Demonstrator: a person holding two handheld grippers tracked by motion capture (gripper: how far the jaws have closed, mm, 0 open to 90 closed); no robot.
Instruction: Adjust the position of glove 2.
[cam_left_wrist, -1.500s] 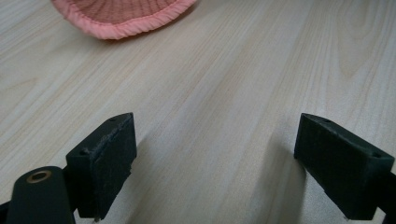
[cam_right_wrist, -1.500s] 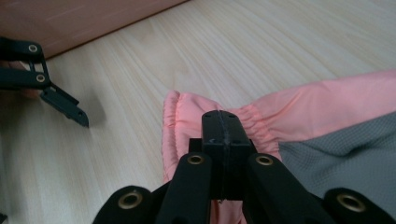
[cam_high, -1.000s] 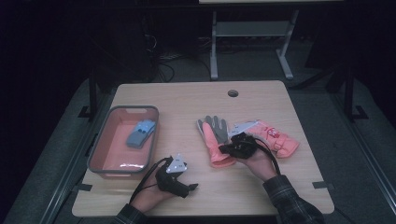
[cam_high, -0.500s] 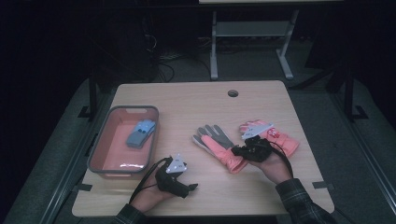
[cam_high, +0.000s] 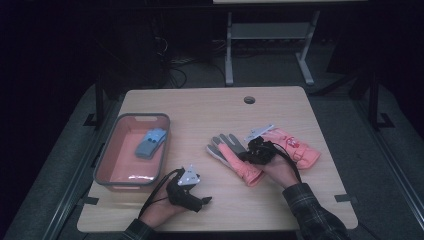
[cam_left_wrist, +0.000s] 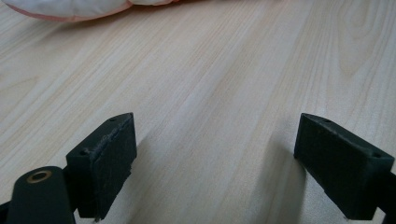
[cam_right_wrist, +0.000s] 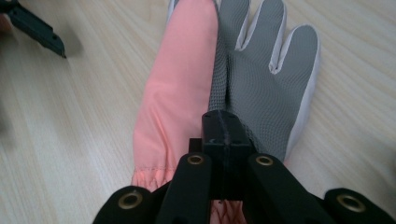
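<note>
Dragging nearer since 0.5 s ago, right gripper (cam_right_wrist: 223, 135) clamped on grey-palmed glove (cam_right_wrist: 261, 79); left gripper (cam_left_wrist: 224, 154) wide, idle.

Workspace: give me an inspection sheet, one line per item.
Surface: pale wood table, round hole near the far edge.
Job's things: pink and grey glove palm up; second pink glove beside it.
Clutter: grey-rimmed pink tub holding a blue item.
Grippers: right gripper shut on the glove's cuff end; left gripper open over bare wood.
Cables: one trails from each gripper.
Surroundings: dark room, metal frame behind the table.
</note>
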